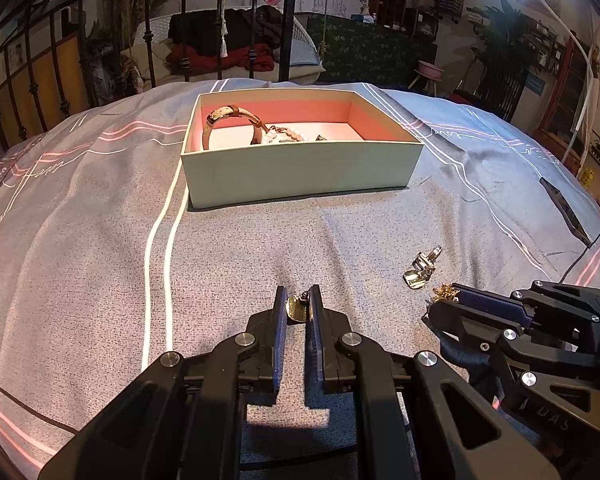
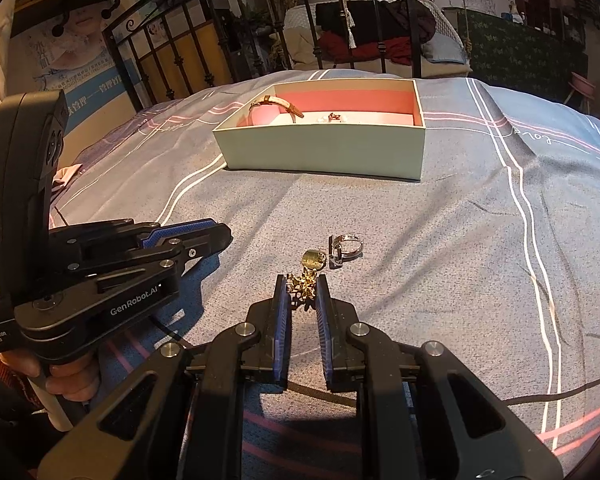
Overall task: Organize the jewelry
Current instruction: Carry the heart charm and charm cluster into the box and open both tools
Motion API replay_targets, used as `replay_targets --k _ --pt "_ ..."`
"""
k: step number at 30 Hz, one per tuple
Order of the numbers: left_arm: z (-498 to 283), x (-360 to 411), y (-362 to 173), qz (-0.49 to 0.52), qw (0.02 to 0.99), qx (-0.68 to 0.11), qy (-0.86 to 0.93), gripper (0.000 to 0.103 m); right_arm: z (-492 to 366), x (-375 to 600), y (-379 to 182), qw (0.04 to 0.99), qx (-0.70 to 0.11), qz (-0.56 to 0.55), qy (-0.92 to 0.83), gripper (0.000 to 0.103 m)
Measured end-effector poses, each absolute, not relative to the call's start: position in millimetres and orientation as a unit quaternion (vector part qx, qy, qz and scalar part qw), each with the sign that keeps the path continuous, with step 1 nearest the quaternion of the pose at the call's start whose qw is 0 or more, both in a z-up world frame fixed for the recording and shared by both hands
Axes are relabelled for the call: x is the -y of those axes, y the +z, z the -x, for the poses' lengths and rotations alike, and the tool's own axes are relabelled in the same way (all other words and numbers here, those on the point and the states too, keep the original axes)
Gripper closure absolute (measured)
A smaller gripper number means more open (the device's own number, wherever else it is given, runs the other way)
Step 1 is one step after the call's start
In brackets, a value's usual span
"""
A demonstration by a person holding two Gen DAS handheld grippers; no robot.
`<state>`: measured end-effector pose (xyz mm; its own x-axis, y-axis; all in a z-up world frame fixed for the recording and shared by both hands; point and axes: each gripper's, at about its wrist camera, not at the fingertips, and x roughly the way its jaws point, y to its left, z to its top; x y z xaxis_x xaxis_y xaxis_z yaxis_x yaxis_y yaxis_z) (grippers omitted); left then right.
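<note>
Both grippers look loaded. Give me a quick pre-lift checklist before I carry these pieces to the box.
1. Left gripper shut on the gold disc piece: ok.
2. Right gripper shut on the gold cluster piece: ok.
3. Cluster piece free of the gold charm ahead of it: cannot tell, they look close or touching.
4. Box open, with free floor on its right side: ok.
5. Path across the bedspread to the box clear: ok.
6. Silver ring left behind for the next pass: ok.
</note>
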<state>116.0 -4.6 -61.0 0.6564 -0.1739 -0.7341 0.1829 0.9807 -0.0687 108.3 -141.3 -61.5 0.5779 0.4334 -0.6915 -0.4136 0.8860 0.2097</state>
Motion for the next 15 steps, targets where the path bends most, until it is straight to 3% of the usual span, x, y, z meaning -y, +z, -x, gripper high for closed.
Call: replay_targets --k 15 --pt "-203.2 8.7 14.2 0.012 0.925 -0.368 -0.100 0.092 -192.7 136.3 -0.7 0.912 -0.341 -0.012 0.226 0.088"
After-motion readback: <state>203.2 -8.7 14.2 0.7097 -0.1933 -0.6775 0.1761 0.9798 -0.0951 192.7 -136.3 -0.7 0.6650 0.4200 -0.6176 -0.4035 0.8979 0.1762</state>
